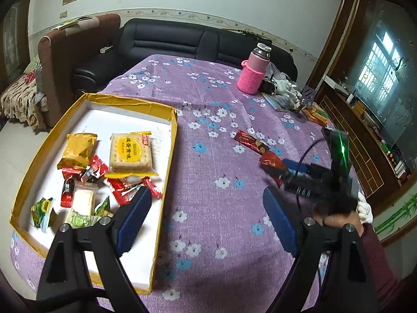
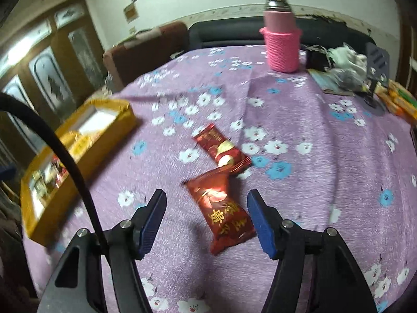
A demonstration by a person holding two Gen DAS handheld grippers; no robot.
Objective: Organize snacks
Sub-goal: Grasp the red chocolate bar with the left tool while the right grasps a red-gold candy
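Purple flowered cloth covers the counter (image 1: 221, 135). At nine o'clock a shallow yellow cardboard box (image 1: 166, 167) holds crinkly wrapped snacks. Both tongs gape empty: left tongs (image 1: 206, 219) beside the box, right tongs (image 2: 207, 221) straddling a red foil packet (image 2: 221, 208), probably light and slippery; best pinched across its middle.

1. The tablecloth (image 2: 325, 156) is matt, finely ribbed purple cloth.
2. The red snack packets (image 2: 224, 208) are glossy foil.
3. The yellow box (image 1: 166, 161) looks like cardboard.
4. The pink bottle (image 2: 280, 20) wears a knitted sleeve.
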